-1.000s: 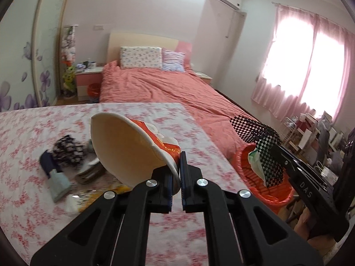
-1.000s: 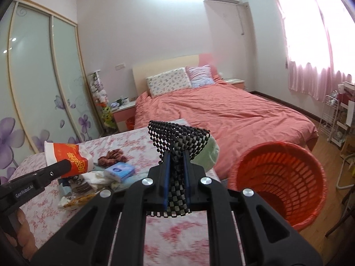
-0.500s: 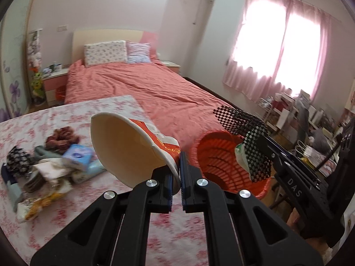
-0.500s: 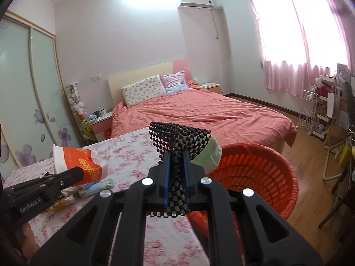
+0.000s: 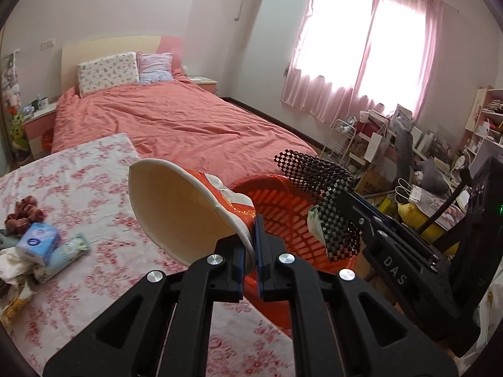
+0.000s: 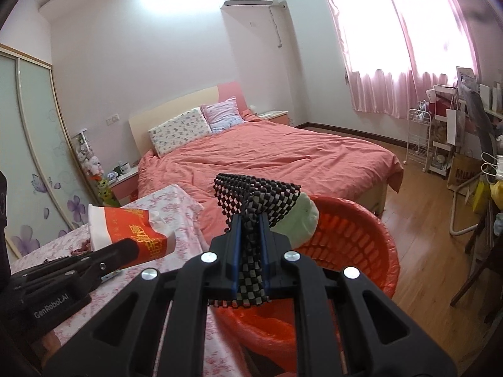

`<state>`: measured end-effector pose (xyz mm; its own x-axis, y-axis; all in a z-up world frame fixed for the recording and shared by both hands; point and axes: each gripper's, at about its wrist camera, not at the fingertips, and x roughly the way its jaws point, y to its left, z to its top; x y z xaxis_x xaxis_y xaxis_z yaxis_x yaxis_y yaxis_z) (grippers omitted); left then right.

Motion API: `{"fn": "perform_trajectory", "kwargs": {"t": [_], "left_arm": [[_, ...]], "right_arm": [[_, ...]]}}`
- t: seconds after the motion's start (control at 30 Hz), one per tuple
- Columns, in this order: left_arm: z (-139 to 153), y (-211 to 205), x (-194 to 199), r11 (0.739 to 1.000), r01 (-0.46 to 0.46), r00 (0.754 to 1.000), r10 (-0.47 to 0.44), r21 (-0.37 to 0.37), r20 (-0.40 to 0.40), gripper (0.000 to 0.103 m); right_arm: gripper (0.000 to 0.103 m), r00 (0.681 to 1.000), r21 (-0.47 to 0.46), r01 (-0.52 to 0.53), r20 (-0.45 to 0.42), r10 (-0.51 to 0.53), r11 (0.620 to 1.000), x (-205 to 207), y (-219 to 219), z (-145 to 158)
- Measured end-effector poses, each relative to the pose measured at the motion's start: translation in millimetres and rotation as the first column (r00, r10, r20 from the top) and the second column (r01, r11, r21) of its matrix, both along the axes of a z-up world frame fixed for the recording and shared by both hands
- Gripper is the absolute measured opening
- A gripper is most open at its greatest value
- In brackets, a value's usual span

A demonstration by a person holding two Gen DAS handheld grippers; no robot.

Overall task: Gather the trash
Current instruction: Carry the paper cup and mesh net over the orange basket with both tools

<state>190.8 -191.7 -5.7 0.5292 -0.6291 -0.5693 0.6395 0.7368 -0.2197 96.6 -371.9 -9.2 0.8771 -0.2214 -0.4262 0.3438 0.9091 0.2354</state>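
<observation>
Left gripper (image 5: 254, 253): jaws clamped on rim of paper cup (image 5: 188, 210), beside orange basket (image 6: 355, 245). Right gripper (image 6: 250, 253): jaws clamped on checkered mesh (image 6: 254, 198), over the rim. Risks: early cup release onto worktop (image 5: 78, 188); mesh snagging in jaws.

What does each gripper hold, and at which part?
Left gripper: paper cup, pinched at its crushed base. Right gripper: black checkered mesh, clamped at its bunched middle.

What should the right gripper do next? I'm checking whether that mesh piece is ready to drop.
Probably open the right gripper: it is shut on the black checkered mesh, which hangs over the red basket, so the mesh should fall in. The left gripper, shut on the paper cup, looks short of the basket.
</observation>
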Motion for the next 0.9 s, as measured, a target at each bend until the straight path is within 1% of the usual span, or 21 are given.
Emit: {"fn": "perform_trajectory", "kwargs": {"t": [0.1,0.23,0.33,0.4,0.53,0.57,0.67,0.8,0.9], "left_arm": [[-1,3,-2,1.0,-0.001,1.0,0.001,-0.001,-0.001,0.006],[3,21,-7,0.999,-0.035,0.999,0.035,-0.01,0.013,0.006],[5,50,-12,0.996,-0.09,0.995,0.09,-0.008,0.029,0.006],[6,76,-13,0.989,-0.145,0.989,0.145,0.0,0.044,0.006],[9,120,-8,0.966,-0.257,0.965,0.256,0.008,0.061,0.006],[9,134,-5,0.956,-0.293,0.955,0.292,0.007,0.061,0.006],[10,155,1,0.936,-0.353,0.934,0.352,0.004,0.057,0.006],[7,179,7,0.909,-0.417,0.908,0.417,-0.001,0.046,0.006],[5,189,10,0.892,-0.453,0.891,0.452,0.0,0.044,0.006]], "right_arm": [[0.012,1.0,-0.02,-0.018,0.004,0.018,1.0,1,3,3],[0.012,0.996,-0.031,-0.093,0.007,0.093,0.995,6,24,7],[0.012,0.982,-0.021,-0.19,-0.005,0.19,0.981,20,55,5],[0.012,0.97,-0.022,-0.241,-0.014,0.241,0.97,28,79,3],[0.012,0.934,-0.004,-0.356,-0.036,0.355,0.935,58,133,-2],[0.012,0.925,0.003,-0.378,-0.04,0.377,0.926,66,144,-3],[0.012,0.902,0.009,-0.428,-0.058,0.428,0.904,85,176,-8],[0.012,0.88,0.034,-0.465,-0.092,0.466,0.885,106,203,-18],[0.012,0.869,0.046,-0.475,-0.13,0.477,0.879,117,212,-28]]}}
